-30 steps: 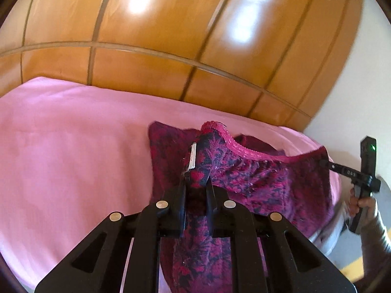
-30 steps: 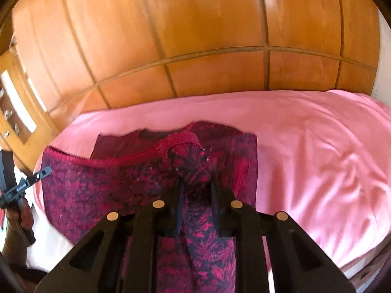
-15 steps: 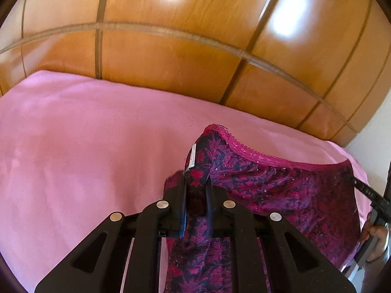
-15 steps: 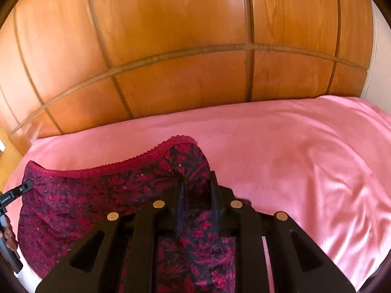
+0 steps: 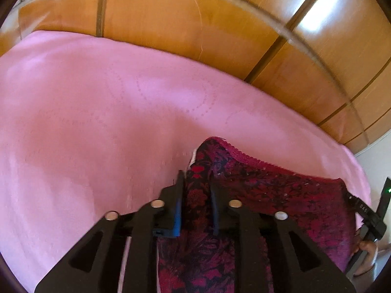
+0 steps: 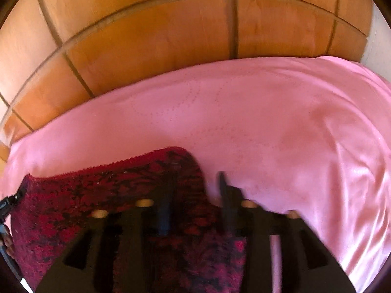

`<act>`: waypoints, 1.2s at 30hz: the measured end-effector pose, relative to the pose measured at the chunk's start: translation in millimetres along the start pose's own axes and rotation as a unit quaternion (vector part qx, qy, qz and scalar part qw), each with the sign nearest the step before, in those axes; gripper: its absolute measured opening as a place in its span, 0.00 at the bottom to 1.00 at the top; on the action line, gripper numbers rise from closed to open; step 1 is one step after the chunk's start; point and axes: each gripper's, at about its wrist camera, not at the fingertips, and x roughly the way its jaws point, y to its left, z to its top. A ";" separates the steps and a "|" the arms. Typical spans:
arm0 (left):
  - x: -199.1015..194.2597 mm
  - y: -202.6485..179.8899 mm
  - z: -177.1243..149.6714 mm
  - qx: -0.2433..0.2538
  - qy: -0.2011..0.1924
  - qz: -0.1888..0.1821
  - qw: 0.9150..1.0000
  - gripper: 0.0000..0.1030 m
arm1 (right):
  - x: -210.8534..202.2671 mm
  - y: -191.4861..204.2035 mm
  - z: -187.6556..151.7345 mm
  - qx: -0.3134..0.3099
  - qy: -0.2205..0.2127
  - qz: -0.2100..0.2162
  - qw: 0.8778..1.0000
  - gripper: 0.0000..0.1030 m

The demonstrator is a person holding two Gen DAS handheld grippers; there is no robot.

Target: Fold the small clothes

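Observation:
A small dark red garment (image 5: 268,195) with a black floral print and a pink lace edge lies on the pink bedspread (image 5: 97,122). My left gripper (image 5: 195,190) has its fingers a little apart around one corner of the lace edge. My right gripper (image 6: 195,188) is open wider at the other corner of the garment (image 6: 97,195), and the cloth lies loose between its fingers. The right gripper shows at the right edge of the left wrist view (image 5: 374,217).
A glossy wooden wardrobe wall (image 5: 220,24) stands right behind the bed. The pink bedspread (image 6: 293,134) stretches wide beyond the garment. A white wall (image 6: 376,36) shows at the far right.
Both grippers carried the lace edge forward and down onto the bed, covering the garment's far part. Both have opened; the right one opened wider.

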 end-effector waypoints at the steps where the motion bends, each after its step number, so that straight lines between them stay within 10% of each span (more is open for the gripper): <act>1: -12.8 -1.8 -2.8 0.001 -0.018 0.004 1.000 0.27 | -8.7 0.2 -1.2 0.002 -0.010 0.005 1.000 0.55; 8: -77.8 -36.2 -61.3 0.089 -0.098 -0.003 0.991 0.31 | -94.1 26.4 -55.1 -0.057 -0.055 0.081 0.994 0.58; 14: -71.2 -44.9 -110.6 0.132 -0.060 0.012 0.989 0.31 | -104.1 67.8 -133.5 -0.136 -0.017 0.111 0.984 0.59; 21: -81.5 -53.3 -113.7 0.108 -0.065 0.039 0.991 0.31 | -98.5 53.5 -138.0 -0.079 -0.010 0.116 0.990 0.58; 31: -98.0 -140.4 -184.8 0.223 -0.054 -0.085 0.970 0.31 | -153.0 -38.6 -170.7 0.034 -0.046 0.088 0.994 0.66; 36: -65.6 -154.7 -198.7 0.223 -0.012 -0.075 0.972 0.31 | -138.0 -51.4 -188.3 0.046 -0.006 0.101 0.994 0.26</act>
